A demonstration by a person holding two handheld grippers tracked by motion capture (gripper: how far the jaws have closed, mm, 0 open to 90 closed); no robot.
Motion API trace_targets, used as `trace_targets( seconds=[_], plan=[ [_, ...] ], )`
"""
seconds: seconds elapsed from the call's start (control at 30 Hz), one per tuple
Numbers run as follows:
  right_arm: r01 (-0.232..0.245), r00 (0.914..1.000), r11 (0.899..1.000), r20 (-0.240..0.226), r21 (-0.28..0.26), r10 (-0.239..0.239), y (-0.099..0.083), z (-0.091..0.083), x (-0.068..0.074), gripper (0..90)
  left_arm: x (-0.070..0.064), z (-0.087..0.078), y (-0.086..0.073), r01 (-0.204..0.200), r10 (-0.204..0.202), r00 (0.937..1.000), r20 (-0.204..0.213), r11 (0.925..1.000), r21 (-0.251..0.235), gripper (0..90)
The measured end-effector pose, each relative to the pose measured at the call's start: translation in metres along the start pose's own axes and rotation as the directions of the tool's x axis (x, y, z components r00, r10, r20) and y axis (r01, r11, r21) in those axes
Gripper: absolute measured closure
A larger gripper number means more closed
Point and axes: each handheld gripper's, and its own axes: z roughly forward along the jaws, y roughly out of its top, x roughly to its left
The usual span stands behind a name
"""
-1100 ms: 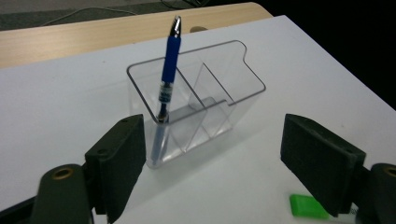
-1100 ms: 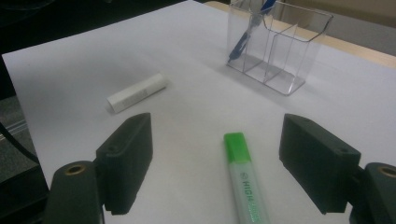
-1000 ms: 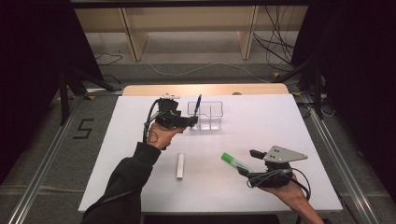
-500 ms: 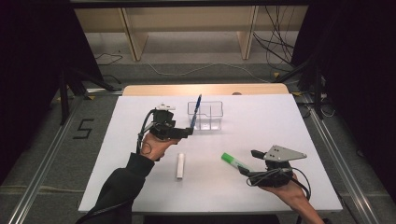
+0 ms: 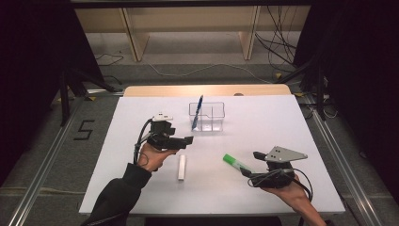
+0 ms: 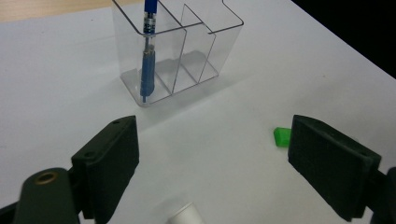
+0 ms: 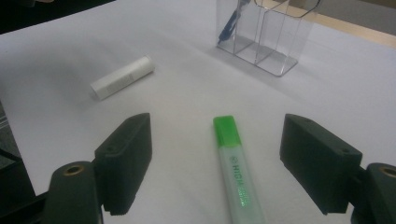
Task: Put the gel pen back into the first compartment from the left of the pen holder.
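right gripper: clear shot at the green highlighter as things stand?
Probably yes. The right gripper has its jaws wide open on either side of the green highlighter, which lies flat on the white table between them. Nothing sits in the gap, and the white tube lies well off to the side.

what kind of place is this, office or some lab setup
Most likely a lab recording rig, not an office: a white table framed by black curtains, loose cables on the floor behind, and a taped number 5 beside a floor rail.
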Motion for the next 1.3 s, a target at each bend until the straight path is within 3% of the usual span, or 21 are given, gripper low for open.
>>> trace_targets(
  seconds=[0.77, 1.3],
  plan=[
    [-0.021, 0.9997, 1.000, 0.012, 0.023, 0.021, -0.002, 0.001, -0.005, 25.8, -0.003, -0.018, -0.018, -0.015, 0.017, 0.9993, 0.033, 0.9988, -0.047, 16.0],
    [-0.012, 0.9998, 0.998, 0.013, 0.061, 0.012, 0.003, 0.009, -0.006, 25.5, -0.001, -0.036, -0.039, -0.017, 0.019, 0.9995, 0.026, 0.9963, -0.084, 15.9]
  ],
)
